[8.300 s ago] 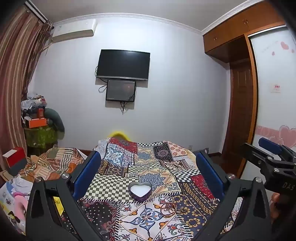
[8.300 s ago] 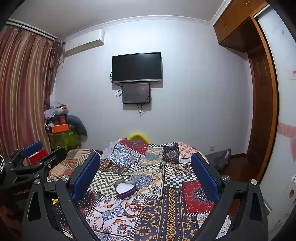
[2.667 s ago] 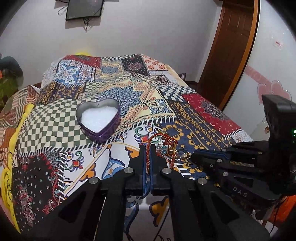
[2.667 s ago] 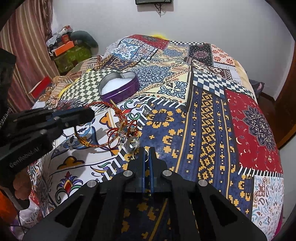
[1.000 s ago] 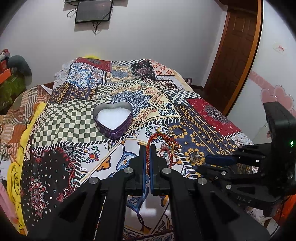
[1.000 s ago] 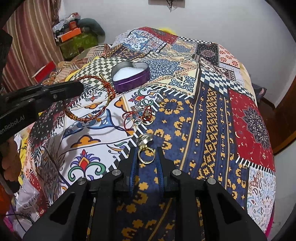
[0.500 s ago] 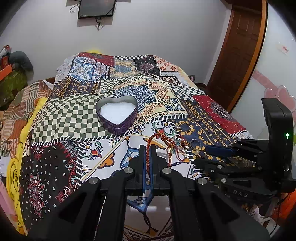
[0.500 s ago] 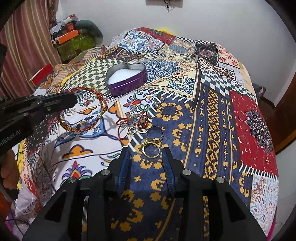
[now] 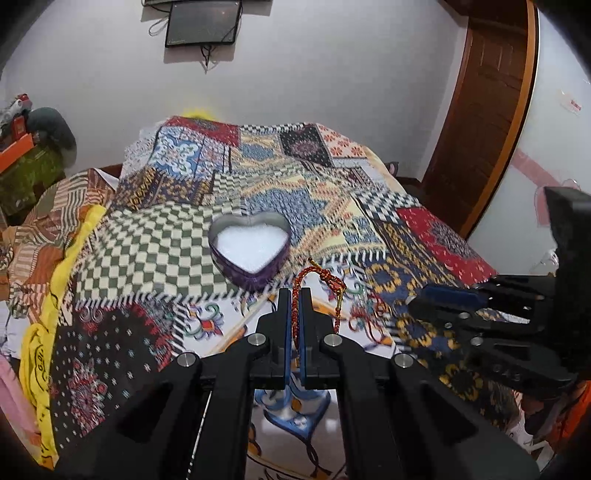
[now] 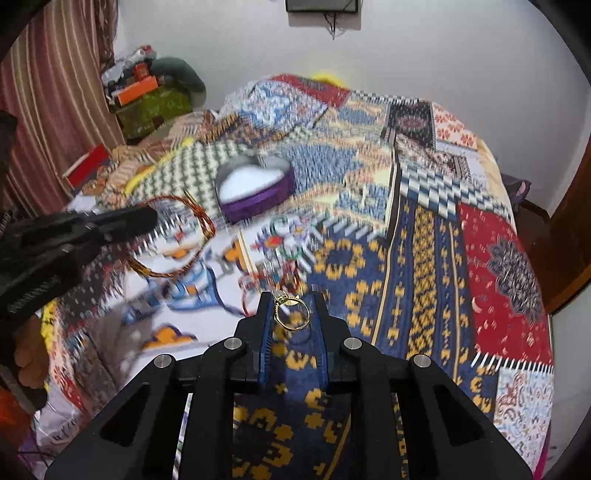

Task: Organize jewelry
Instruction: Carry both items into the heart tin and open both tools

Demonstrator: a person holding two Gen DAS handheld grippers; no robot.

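Note:
My left gripper [image 9: 295, 295] is shut on a red-and-gold braided bracelet [image 9: 320, 275] and holds it above the bedspread, just in front of the purple heart-shaped tin [image 9: 249, 249] with white lining. In the right wrist view the bracelet [image 10: 177, 236] hangs as a loop from the left gripper [image 10: 147, 218], left of the tin [image 10: 255, 188]. My right gripper [image 10: 293, 306] is shut on a gold ring [image 10: 293, 314], lifted off the bed. More jewelry [image 10: 280, 254] lies blurred on the bedspread between ring and tin.
The patchwork bedspread [image 9: 166, 251] covers the whole bed. A wooden door [image 9: 484, 122] stands at the right. Piled clothes and boxes [image 10: 147, 96] sit at the left, by a striped curtain [image 10: 48, 92]. A wall screen [image 9: 201, 22] hangs behind the bed.
My right gripper has closed on the gold ring and lifted it off the bedspread. My left gripper has carried the bracelet nearer the heart tin.

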